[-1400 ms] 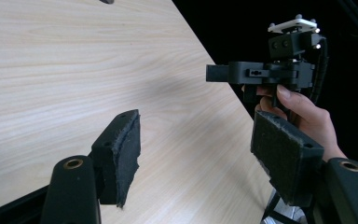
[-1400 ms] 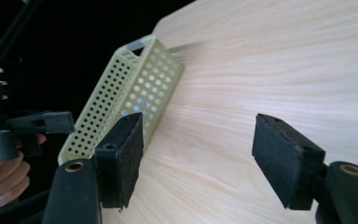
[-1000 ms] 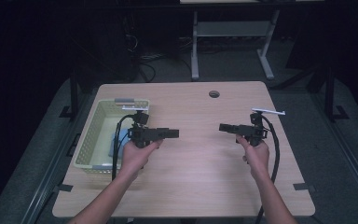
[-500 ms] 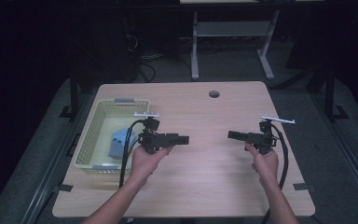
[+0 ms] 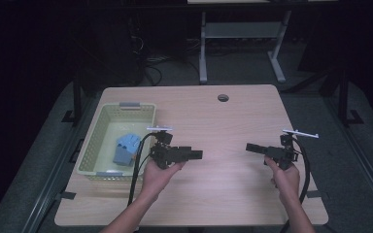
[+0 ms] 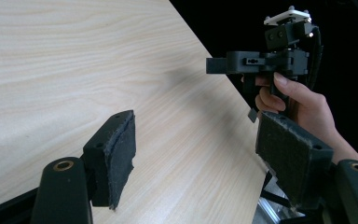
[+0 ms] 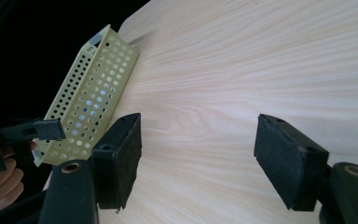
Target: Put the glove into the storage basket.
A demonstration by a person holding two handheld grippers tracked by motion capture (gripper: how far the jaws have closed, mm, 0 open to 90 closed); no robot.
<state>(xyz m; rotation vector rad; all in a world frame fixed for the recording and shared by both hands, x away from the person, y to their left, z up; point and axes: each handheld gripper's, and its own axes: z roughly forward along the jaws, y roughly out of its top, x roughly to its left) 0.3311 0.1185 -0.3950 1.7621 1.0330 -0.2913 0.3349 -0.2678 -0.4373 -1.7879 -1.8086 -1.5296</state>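
Note:
My left gripper (image 5: pixel 198 155) is held level over the middle of the wooden table (image 5: pixel 223 189), pointing right, just right of a pale green perforated basket (image 5: pixel 93 145). Its padded jaws (image 6: pixel 203 154) stand open with only bare wood between them. My right gripper (image 5: pixel 249 146) hovers at the right side of the table and points left, facing the left one. Its jaws (image 7: pixel 198 158) are open, have just been opening a little wider, and hold nothing. A blue item (image 5: pixel 126 147) lies inside the basket. Each gripper view shows the opposite gripper: the right one (image 6: pixel 216 65), the left one (image 7: pixel 51 129).
The basket (image 7: pixel 93 98) sits along the table's left edge. A round cable hole (image 5: pixel 223 97) is near the far edge. Bare tabletop lies between the two grippers. Beyond the table stands a white metal frame (image 5: pixel 204 48) on a dark floor.
Both hands have drifted to the right and back toward the person's side of the table, sinking slightly. The grippers still face each other, both holding nothing.

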